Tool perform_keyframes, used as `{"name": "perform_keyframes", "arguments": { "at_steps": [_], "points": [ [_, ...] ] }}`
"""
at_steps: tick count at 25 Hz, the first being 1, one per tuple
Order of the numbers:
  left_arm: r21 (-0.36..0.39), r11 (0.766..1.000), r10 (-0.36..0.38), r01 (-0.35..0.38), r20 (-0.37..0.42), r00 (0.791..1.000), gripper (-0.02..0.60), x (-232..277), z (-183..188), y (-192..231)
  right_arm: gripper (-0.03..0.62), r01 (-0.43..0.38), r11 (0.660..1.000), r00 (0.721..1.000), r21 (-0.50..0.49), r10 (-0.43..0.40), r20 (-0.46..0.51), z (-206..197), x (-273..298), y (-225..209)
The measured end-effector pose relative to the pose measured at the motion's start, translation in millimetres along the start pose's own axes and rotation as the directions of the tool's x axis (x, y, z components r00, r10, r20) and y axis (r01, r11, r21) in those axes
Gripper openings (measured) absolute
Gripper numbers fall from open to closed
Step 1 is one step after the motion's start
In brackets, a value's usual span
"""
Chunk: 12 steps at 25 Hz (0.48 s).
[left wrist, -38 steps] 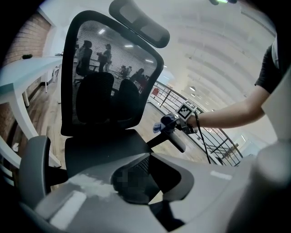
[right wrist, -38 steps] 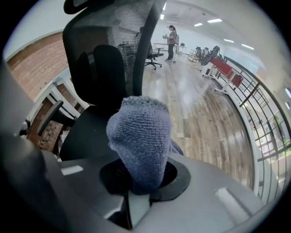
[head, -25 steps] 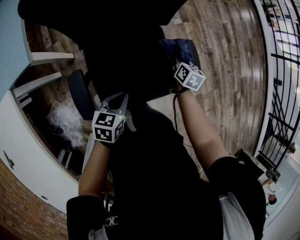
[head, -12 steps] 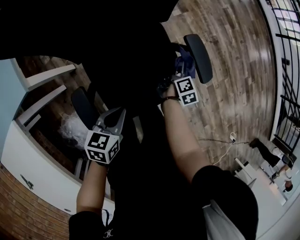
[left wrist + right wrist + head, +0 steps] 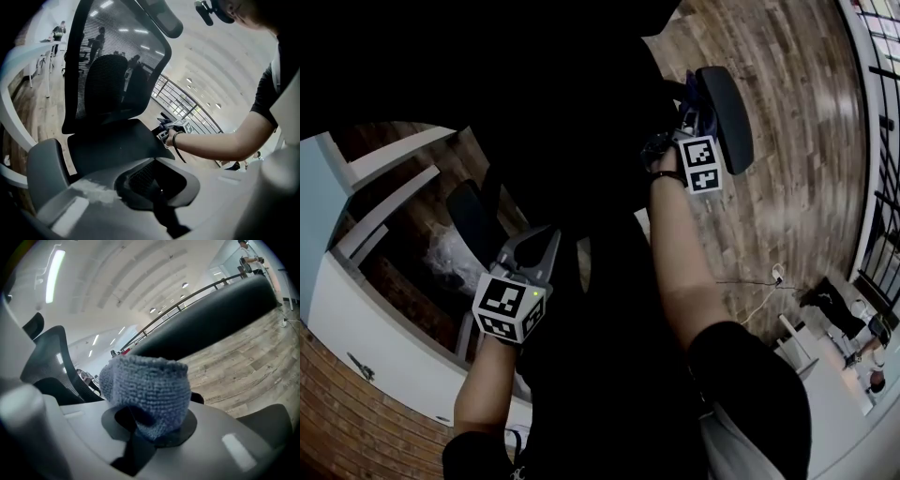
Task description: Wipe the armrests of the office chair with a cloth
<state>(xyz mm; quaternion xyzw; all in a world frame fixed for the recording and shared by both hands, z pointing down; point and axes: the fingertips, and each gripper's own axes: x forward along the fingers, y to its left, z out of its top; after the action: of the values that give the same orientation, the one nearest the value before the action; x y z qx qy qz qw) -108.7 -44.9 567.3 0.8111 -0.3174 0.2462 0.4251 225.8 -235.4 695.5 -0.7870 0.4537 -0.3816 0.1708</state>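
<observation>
1. Leftmost, a white desk is running along the edge of the head view, with a brick wall showing below it.
2. Next, the left armrest of the office chair is standing near the left gripper. Contact between the two cannot be told.
3. The left gripper is keeping its jaws together and is gripping nothing. It is pointing over the dark seat toward the mesh backrest.
4. The person's right forearm is reaching across to the far side of the seat.
5. The right gripper is clamping a blue cloth. Its jaws are closing on the bunched lower end, and the rest of the cloth is standing up past them as a rounded wad.
6. The top of the cloth is meeting the lower edge of the right armrest in the right gripper view. In the head view the cloth is sitting against the inner side of that pad. How firmly it is pressing cannot be told.
7. A wooden floor is spreading out beyond the right armrest.
8. Rightmost, a dark railing is bordering the floor.
</observation>
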Motion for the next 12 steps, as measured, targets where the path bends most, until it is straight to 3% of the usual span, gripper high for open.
{"name": "perform_keyframes", "arguments": {
  "at_steps": [6, 12],
  "points": [
    [-0.037, 0.999, 0.01, -0.01, -0.001, 1.0, 0.008, 10, -2, -6, 0.074, -0.002, 1.0, 0.996, -0.026, 0.0, -0.093, -26, 26, -3],
    [-0.069, 0.997, 0.033, -0.034, -0.01, 0.999, 0.008, 26, -7, -9, 0.074, 0.078, 0.994, 0.964, -0.073, -0.094, -0.251, -68, 59, -24]
  ]
}}
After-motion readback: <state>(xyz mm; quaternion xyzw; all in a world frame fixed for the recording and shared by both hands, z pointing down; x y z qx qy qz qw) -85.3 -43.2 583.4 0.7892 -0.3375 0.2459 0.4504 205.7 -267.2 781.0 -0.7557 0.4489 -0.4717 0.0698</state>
